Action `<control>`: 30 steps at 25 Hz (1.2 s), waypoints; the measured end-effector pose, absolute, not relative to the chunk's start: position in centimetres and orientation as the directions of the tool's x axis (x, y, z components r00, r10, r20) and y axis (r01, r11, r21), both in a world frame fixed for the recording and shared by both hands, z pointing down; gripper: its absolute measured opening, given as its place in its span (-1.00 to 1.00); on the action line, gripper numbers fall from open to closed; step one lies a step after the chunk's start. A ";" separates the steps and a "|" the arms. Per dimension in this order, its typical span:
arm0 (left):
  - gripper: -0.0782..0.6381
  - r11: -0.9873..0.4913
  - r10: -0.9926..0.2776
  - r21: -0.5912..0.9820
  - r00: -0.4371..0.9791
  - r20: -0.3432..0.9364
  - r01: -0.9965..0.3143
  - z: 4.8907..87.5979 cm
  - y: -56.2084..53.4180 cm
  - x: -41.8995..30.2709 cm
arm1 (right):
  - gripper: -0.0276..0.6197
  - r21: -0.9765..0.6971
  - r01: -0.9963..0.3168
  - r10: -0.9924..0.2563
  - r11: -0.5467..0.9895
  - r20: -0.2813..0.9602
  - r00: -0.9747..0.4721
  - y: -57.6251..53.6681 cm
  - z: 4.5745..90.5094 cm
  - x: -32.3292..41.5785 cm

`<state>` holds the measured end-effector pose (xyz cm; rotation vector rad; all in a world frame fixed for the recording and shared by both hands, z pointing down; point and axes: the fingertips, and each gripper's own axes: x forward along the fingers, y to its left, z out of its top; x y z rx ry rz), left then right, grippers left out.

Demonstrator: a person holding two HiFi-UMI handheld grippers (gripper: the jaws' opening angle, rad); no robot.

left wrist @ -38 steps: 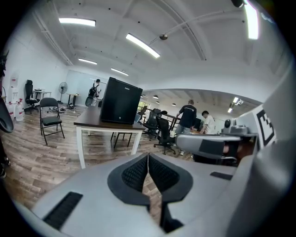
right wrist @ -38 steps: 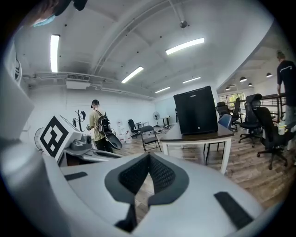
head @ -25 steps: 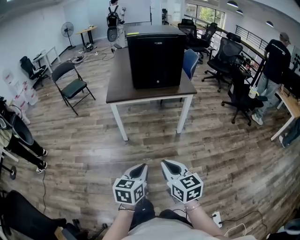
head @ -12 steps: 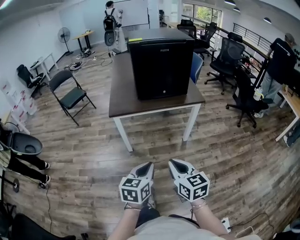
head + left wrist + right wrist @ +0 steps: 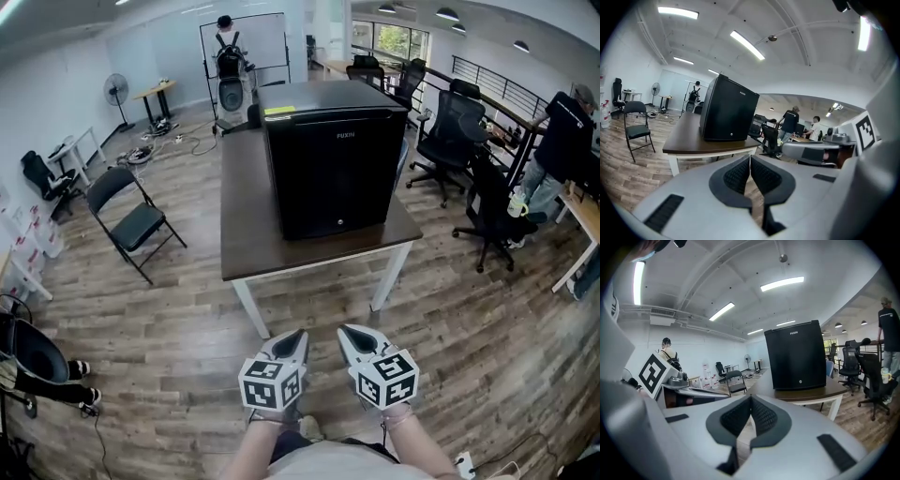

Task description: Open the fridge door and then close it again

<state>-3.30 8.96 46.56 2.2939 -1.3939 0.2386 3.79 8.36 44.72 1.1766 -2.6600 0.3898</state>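
A black mini fridge (image 5: 330,161) stands with its door closed on a brown table (image 5: 246,246) ahead of me. It also shows in the left gripper view as the fridge (image 5: 725,111) and in the right gripper view as the fridge (image 5: 796,356). My left gripper (image 5: 298,334) and right gripper (image 5: 345,330) are side by side over the wood floor, short of the table's near edge. Both are shut with nothing between their jaws. The left gripper (image 5: 750,158) and right gripper (image 5: 750,399) each show their pads meeting.
A folding chair (image 5: 127,217) stands left of the table. Office chairs (image 5: 469,178) and a standing person (image 5: 562,131) are at the right. Another person (image 5: 227,56) stands by a whiteboard at the back. A fan (image 5: 116,92) is at far left.
The table and fridge have come closer and larger in the head view as I walked forward. Both grippers stayed shut and side by side.
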 end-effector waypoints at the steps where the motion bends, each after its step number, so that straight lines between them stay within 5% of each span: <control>1: -0.76 -0.401 -0.793 0.281 0.483 0.371 -0.872 46.7 8.4 -3.8 | -0.92 -0.160 -0.754 -0.699 0.637 0.293 -0.653 7.7 44.8 3.4; 15: -0.76 -0.422 -0.718 0.314 0.525 0.457 -0.851 50.7 3.9 -5.2 | -0.92 -0.190 -0.809 -0.716 0.555 0.386 -0.582 3.2 48.3 2.2; 30: -0.76 -0.356 -0.813 0.227 0.420 0.402 -0.906 46.7 -13.6 -7.9 | -0.92 -0.138 -0.781 -0.718 0.610 0.321 -0.617 -15.2 45.1 0.6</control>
